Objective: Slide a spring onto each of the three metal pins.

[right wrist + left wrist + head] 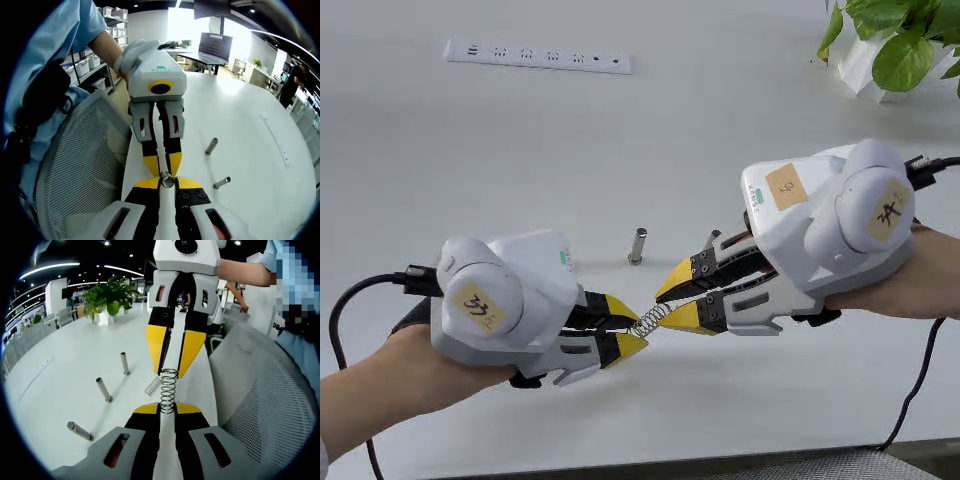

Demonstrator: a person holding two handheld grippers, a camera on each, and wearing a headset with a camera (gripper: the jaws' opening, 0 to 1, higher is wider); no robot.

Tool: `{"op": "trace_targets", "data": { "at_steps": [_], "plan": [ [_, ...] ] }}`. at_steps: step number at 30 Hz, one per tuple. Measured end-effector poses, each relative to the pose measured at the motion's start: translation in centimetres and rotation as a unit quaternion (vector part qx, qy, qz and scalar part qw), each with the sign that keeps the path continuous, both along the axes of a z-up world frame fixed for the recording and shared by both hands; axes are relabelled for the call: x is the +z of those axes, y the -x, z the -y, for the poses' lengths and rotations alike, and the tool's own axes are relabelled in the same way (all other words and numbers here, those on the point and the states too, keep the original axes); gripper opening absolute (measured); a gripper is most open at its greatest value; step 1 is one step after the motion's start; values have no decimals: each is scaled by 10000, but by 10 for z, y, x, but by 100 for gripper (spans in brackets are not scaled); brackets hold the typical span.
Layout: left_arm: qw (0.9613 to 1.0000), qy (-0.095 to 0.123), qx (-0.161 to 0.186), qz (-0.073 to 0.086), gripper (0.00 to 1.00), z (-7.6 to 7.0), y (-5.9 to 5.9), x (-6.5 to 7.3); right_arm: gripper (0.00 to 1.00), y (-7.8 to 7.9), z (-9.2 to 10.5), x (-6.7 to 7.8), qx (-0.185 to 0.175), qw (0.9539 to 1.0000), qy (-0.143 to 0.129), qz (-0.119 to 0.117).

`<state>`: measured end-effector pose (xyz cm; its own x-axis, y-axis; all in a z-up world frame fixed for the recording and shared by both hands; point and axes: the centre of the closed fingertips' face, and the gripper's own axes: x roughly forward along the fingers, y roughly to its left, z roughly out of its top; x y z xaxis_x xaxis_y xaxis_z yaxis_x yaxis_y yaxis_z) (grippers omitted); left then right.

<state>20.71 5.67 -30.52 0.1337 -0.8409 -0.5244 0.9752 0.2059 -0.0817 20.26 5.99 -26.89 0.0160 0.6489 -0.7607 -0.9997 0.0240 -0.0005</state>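
my left gripper (628, 325) and right gripper (668, 308) each pinch an end of the spring (651, 319); a crooked pull could kink or fling it.

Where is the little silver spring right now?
In the head view the small silver coil spring is held between the yellow tips of the left gripper and right gripper, with the upright metal pin just behind it.

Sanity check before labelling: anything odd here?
Both the left tongs and right tongs pinch one spring, end to end, in the air, with no pin in it. A second spring lies loose on the table. Nothing looks damaged.
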Motion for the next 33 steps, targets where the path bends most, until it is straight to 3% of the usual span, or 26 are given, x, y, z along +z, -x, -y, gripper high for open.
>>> {"op": "trace_targets", "data": {
  "at_steps": [5, 9, 10, 21, 33],
  "plan": [
    [9999, 81, 56, -88, 7, 1, 1, 0, 7, 1, 0, 0, 7, 10000, 8, 1],
    [9998, 101, 92, -110, 7, 1, 2, 0, 28, 1, 1, 0, -80, 10000, 45, -39],
    [9998, 104, 96, -114, 7, 1, 3, 0, 28, 2, 2, -2, -39, 10000, 83, -16],
    [9998, 72, 178, -76, 7, -2, 2, 0, 25, 6, 2, -18, 195, 9985, 490, -178],
    [9997, 36, 222, -50, 7, -4, 4, 0, 17, 6, -13, -21, 598, 9952, 710, -320]
  ]
}}
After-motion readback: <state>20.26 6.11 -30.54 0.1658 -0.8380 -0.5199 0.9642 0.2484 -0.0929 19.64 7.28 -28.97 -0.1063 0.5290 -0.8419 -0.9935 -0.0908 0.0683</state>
